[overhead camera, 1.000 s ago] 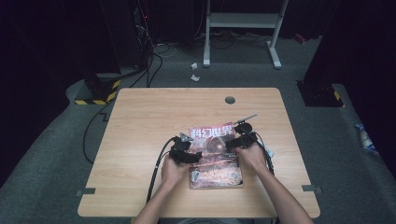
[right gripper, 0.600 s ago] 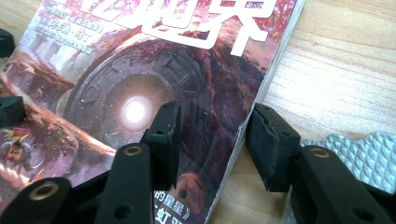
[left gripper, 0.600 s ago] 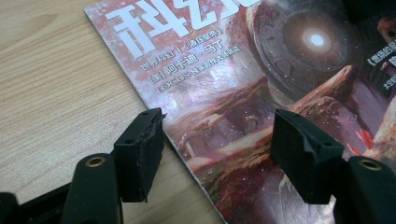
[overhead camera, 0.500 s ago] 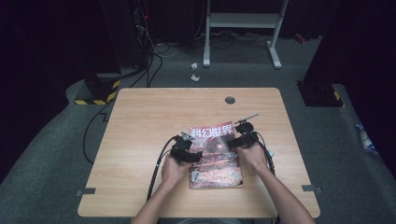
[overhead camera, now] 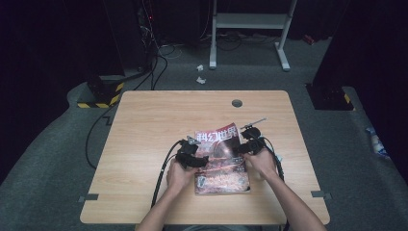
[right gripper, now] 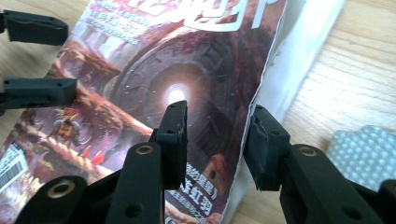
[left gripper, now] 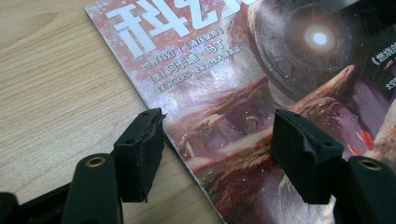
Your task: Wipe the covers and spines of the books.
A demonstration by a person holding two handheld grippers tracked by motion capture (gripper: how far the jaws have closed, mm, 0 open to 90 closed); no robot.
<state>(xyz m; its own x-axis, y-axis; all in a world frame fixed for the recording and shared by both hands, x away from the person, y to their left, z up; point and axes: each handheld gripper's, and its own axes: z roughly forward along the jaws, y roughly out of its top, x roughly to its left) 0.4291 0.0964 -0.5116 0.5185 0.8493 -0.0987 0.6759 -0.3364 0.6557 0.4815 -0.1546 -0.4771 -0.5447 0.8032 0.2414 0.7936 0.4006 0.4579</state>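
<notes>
A magazine [overhead camera: 221,159] with a reddish science-fiction cover lies on the wooden table [overhead camera: 144,125] in front of the person. My left gripper [overhead camera: 202,159] is open across its left, bound edge. In the left gripper view [left gripper: 217,154], one jaw is over bare wood and the other over the magazine's cover [left gripper: 243,70]. My right gripper [overhead camera: 240,149] is at the magazine's right side. Its jaws [right gripper: 215,135] have just been closing, with the raised free edge of the cover [right gripper: 154,60] between them and a gap still showing. White pages [right gripper: 299,56] show under that edge. The left gripper [right gripper: 37,58] shows at the far left of the right gripper view.
A round cable hole [overhead camera: 236,102] sits near the table's far edge. A pale textured pad [right gripper: 364,149] lies on the wood just right of the right gripper. Black cables trail from both grippers toward the person. Beyond the table stand a white frame [overhead camera: 250,21] and a yellow-striped base [overhead camera: 98,98].
Both hands stay nearly where they were on the magazine. The high view shows no clear difference between the earlier frames and now.
</notes>
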